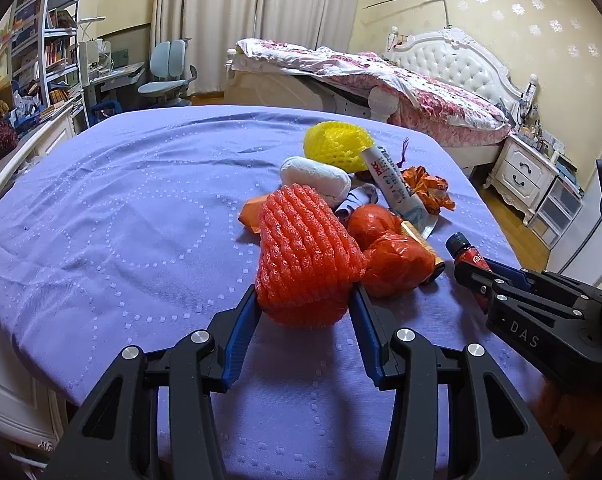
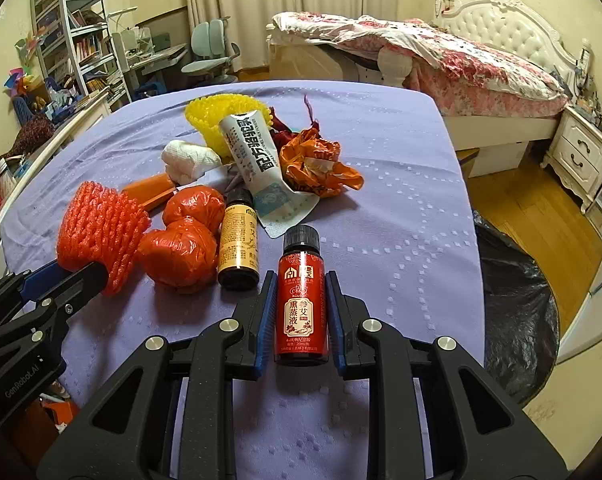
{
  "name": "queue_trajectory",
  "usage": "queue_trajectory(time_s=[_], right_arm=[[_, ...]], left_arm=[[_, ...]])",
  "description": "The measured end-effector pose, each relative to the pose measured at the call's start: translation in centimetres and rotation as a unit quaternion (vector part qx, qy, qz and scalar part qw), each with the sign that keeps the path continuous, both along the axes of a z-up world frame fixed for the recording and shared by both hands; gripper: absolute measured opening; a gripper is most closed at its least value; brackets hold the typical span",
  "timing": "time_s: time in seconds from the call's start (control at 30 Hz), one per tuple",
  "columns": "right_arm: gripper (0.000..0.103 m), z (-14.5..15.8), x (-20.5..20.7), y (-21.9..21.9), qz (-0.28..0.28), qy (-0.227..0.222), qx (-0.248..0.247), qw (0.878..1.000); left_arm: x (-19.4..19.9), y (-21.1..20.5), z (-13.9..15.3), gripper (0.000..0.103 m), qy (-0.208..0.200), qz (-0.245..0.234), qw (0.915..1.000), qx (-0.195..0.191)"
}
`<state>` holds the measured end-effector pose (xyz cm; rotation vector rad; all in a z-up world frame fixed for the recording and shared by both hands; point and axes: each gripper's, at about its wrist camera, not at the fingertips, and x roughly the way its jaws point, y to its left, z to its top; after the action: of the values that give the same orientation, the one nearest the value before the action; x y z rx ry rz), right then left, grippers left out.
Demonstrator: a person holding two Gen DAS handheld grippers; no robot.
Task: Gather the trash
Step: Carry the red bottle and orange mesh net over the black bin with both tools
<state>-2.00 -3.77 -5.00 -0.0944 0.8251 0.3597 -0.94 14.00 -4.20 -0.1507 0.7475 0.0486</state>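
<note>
Left fingers (image 1: 305, 300) grasping orange foam net (image 1: 305, 256), right fingers (image 2: 297, 300) clamping red bottle (image 2: 301, 300)

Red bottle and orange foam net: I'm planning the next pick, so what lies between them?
In the right wrist view, a crumpled red plastic bag and a yellow-labelled bottle lie between the red bottle and orange foam net.

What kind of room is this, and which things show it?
Most likely a home bedroom that also serves as a study: a bed with a tufted white headboard, a white nightstand, and a desk with a swivel chair by bookshelves.
</note>
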Motion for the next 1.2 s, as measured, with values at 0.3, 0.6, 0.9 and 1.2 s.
queue_trajectory(time_s=[0.3, 0.6, 0.9, 1.2], right_arm=[[0.023, 1.8, -1.4, -2.8, -0.024, -0.022, 0.017, 0.999], [0.023, 2.5, -2.0, -7.8, -0.077, -0.039, 0.019, 0.996], [0.023, 1.8, -1.7, -14.2, -0.145, -0.040, 0.019, 0.988], [0.023, 0.6, -0.6, -18.4, -0.184, -0.035, 0.025, 0.982]], left_arm=[[-1.4, -1.4, 2.5, 0.047, -0.034, -0.019, 0.9993, -0.002], [-0.6, -5.8, 3.3, 0.047, -0.043, -0.070, 0.9966, -0.004], [2.0, -12.1, 2.1, 0.047, -0.025, -0.131, 0.9911, -0.007], [4.2, -17.2, 0.9, 0.047, -0.014, -0.171, 0.9851, 0.009]])
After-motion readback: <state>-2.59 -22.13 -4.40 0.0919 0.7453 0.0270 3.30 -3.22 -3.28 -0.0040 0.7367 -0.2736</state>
